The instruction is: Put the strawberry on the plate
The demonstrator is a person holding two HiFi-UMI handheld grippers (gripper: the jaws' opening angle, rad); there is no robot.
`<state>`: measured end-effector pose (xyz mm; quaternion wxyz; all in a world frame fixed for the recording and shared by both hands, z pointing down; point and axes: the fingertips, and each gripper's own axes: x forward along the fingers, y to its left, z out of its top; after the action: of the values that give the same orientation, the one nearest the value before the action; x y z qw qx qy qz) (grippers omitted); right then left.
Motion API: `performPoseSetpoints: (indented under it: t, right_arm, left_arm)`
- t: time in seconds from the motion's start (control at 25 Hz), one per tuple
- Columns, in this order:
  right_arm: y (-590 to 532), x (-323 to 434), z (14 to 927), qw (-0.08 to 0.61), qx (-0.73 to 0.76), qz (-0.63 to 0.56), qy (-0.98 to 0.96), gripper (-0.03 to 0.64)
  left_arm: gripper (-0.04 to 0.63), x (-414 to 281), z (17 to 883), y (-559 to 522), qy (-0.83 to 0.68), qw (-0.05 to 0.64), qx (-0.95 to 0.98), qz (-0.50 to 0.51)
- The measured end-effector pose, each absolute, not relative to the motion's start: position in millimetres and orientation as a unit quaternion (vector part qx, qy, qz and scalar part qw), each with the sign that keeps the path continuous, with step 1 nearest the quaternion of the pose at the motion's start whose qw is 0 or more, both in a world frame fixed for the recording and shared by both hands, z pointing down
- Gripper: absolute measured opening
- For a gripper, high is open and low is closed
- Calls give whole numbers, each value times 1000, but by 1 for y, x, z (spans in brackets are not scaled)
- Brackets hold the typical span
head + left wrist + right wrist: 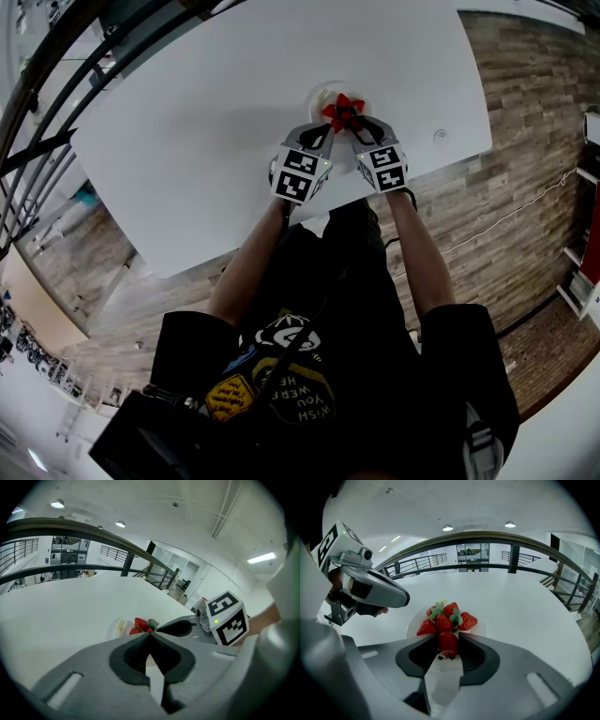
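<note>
Head view: a white surface stands on a wood floor, with dark railing bars at the far left. A small round fitting sits by the surface's right edge. The plate lies close to the near edge and carries a red cluster of strawberries. The left gripper and the right gripper both reach in from the near side, their tips just beside each other at the cluster. To the left and far side, the surface is broad and bare.

Left gripper view: its jaws are pressed together with nothing between them. Just past their tips lie the plate and the cluster. The right gripper comes in from the right and ends at the berries.

Right gripper view: the jaws pinch one strawberry at the plate's near rim, just beside the cluster and on its near side. The left gripper hangs at the left, near the plate's left rim and apart from the berries. To the right and beyond the plate, bare surface runs to the railing.
</note>
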<state>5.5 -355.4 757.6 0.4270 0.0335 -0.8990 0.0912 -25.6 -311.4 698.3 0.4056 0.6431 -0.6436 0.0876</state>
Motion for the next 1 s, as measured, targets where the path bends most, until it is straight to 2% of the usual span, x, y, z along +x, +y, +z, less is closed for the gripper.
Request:
performPoseSetpoints:
  t: [0.36, 0.68, 1.0]
  right_arm:
    - [-355, 4, 760, 432, 13, 87, -898, 141]
    - [-353, 5, 762, 444, 3, 61, -894, 190]
    - [-351, 23, 754, 447, 32, 57, -892, 181]
  left_arm:
    - [2, -22, 701, -311, -642, 410, 641, 88]
    - [2, -27, 702, -311, -646, 413, 637, 81]
    - [2, -29, 697, -303, -646, 407, 641, 84]
